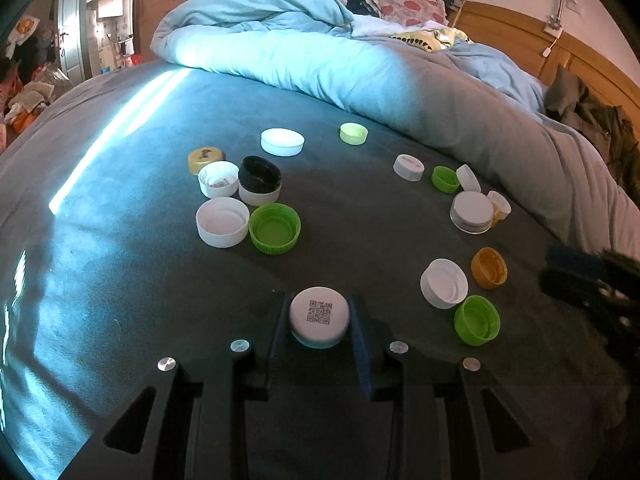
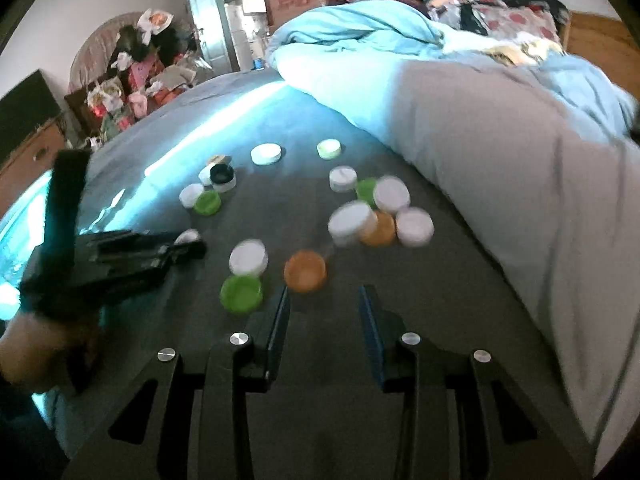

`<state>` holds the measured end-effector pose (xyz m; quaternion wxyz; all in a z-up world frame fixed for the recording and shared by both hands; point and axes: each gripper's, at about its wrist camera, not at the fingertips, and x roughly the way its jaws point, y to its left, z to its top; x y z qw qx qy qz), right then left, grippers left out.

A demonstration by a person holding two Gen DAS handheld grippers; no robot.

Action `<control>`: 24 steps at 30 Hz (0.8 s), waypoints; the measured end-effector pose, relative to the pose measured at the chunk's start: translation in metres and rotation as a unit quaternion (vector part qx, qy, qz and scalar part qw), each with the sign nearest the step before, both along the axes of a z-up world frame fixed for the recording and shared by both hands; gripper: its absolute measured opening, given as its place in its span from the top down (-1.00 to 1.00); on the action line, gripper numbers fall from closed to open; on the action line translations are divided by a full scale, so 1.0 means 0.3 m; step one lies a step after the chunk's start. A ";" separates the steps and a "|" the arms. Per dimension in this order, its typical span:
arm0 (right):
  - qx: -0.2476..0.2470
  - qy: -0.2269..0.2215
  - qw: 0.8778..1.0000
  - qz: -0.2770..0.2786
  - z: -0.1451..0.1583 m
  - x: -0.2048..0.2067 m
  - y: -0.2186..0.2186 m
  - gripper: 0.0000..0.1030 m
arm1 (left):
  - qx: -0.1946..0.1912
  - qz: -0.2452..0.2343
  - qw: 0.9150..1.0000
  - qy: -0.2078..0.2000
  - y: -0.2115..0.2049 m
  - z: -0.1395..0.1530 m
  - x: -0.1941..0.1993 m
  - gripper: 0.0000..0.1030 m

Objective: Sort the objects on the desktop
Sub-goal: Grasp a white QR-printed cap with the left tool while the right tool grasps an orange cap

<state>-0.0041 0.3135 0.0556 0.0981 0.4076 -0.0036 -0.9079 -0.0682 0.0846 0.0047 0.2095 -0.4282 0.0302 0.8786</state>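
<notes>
Several bottle caps, white, green, orange and black, lie scattered on a dark grey bedsheet (image 1: 360, 220). My left gripper (image 1: 319, 320) is shut on a white cap with a QR code (image 1: 319, 314), just above the sheet; it also shows in the right wrist view (image 2: 188, 240) at the left. A left group holds a green cap (image 1: 275, 228) and a black cap (image 1: 259, 174). A right group holds an orange cap (image 1: 489, 267) and a green cap (image 1: 477, 320). My right gripper (image 2: 324, 304) is open and empty, just short of an orange cap (image 2: 305, 271).
A light blue duvet (image 1: 320, 52) is piled along the far and right side of the bed. A wooden headboard (image 1: 532, 40) stands at the right. Clutter and a doorway (image 2: 224, 12) lie beyond the bed's far left.
</notes>
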 end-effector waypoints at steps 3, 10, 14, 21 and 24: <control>0.022 -0.012 1.000 0.005 -0.034 -0.036 -0.020 0.22 | 0.005 0.000 1.000 -0.001 -0.004 -0.004 -0.001 0.36; 0.009 -0.016 1.000 0.018 -0.053 -0.049 -0.032 0.15 | 0.012 0.001 1.000 -0.003 -0.010 -0.006 -0.005 0.35; 0.028 -0.034 0.999 0.020 -0.094 -0.067 -0.051 0.10 | 0.013 0.001 1.000 -0.004 -0.010 -0.005 -0.007 0.35; 0.034 -0.025 0.999 0.007 -0.094 -0.058 -0.041 0.51 | 0.015 0.001 1.000 -0.005 -0.011 -0.004 -0.009 0.35; 0.016 -0.017 1.000 -0.005 -0.057 -0.035 -0.015 0.51 | 0.013 0.001 1.000 -0.003 -0.008 0.001 -0.008 0.35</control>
